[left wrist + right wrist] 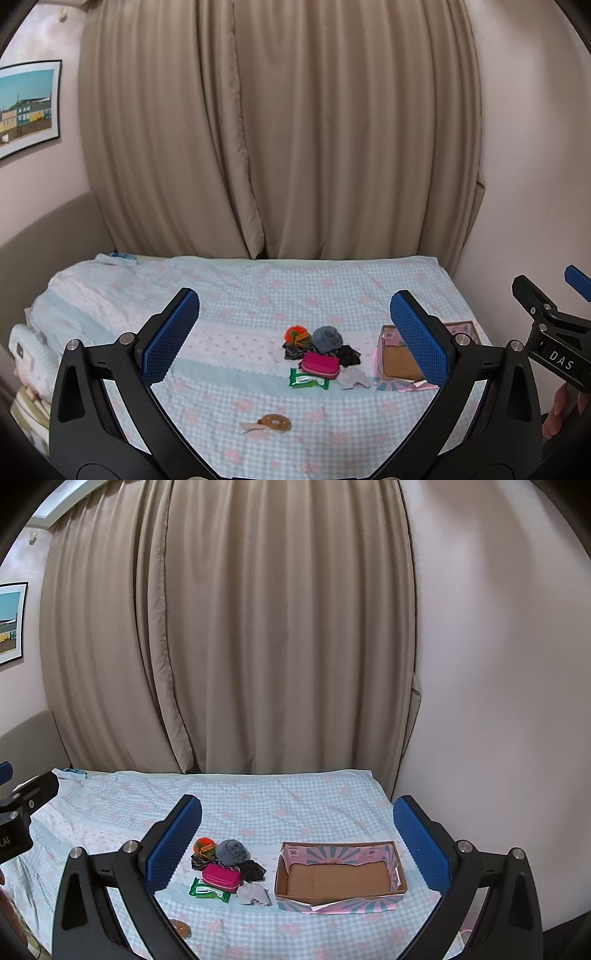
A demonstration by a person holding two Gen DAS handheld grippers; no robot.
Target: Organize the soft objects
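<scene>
A small heap of soft things lies on the checked bedspread (pixel 295 805): an orange-green pompom (pixel 204 845), a rolled grey cloth (pixel 231 852), black fabric (pixel 252 870), a pink pouch (pixel 221 877), a green wipes pack (pixel 208 888) and a pale grey cloth (pixel 253 894). An empty open cardboard box (pixel 340 880) with pink-teal sides stands right of the heap. A brown ring-shaped piece (pixel 274 422) lies nearer. My left gripper (pixel 295 339) and right gripper (pixel 297 843) are both open and empty, held above the bed's near side. In the left wrist view the heap (pixel 325 350) lies between the fingers.
Beige curtains (pixel 258 646) hang behind the bed. A pink wall (pixel 498 701) runs along the bed's right side. Pillows and folded bedding (pixel 33 350) lie at the left end. A framed picture (pixel 26 107) hangs on the left wall.
</scene>
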